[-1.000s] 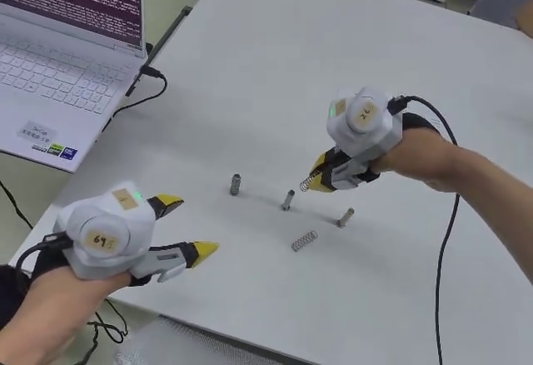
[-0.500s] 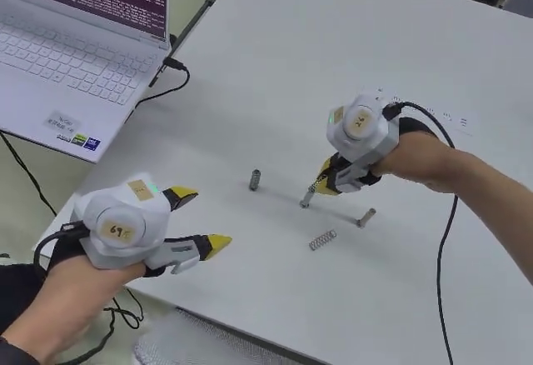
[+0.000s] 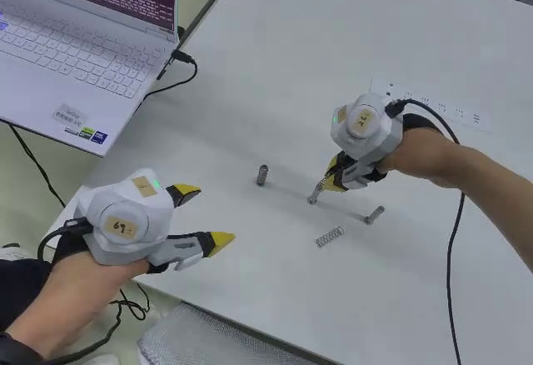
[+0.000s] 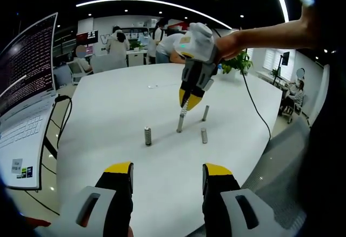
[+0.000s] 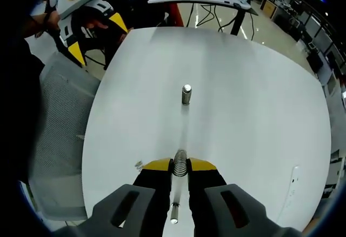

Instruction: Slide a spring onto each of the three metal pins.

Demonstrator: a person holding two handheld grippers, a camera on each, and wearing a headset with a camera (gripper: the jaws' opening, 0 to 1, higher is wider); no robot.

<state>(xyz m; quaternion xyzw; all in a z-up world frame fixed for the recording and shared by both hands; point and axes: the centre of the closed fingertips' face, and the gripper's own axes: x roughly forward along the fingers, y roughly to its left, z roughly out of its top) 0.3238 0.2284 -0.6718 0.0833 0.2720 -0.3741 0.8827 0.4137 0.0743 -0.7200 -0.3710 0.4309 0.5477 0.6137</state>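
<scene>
Three short metal pins stand in a row on the white table. The left pin (image 3: 262, 175) (image 4: 147, 136) (image 5: 186, 93) wears a spring. My right gripper (image 3: 337, 180) (image 5: 180, 165) is shut on a second spring (image 3: 323, 186) (image 4: 184, 107) (image 5: 180, 164), held slanted with its lower end at the top of the middle pin (image 3: 313, 198) (image 4: 180, 123). The right pin (image 3: 375, 213) (image 4: 205, 112) is bare. A loose spring (image 3: 330, 237) (image 4: 204, 135) lies flat in front of the pins. My left gripper (image 3: 202, 215) (image 4: 167, 172) hovers open near the table's front left, holding nothing.
An open laptop (image 3: 67, 40) sits at the far left, with a black cable (image 3: 179, 57) plugged into its side. A white power strip (image 3: 429, 102) lies behind the right hand. The table's near edge (image 3: 250, 315) runs just below the left gripper.
The right gripper has carried its spring left and down, from beside the middle pin to the pin's top. The left gripper has stayed open in place. The head camera has shifted.
</scene>
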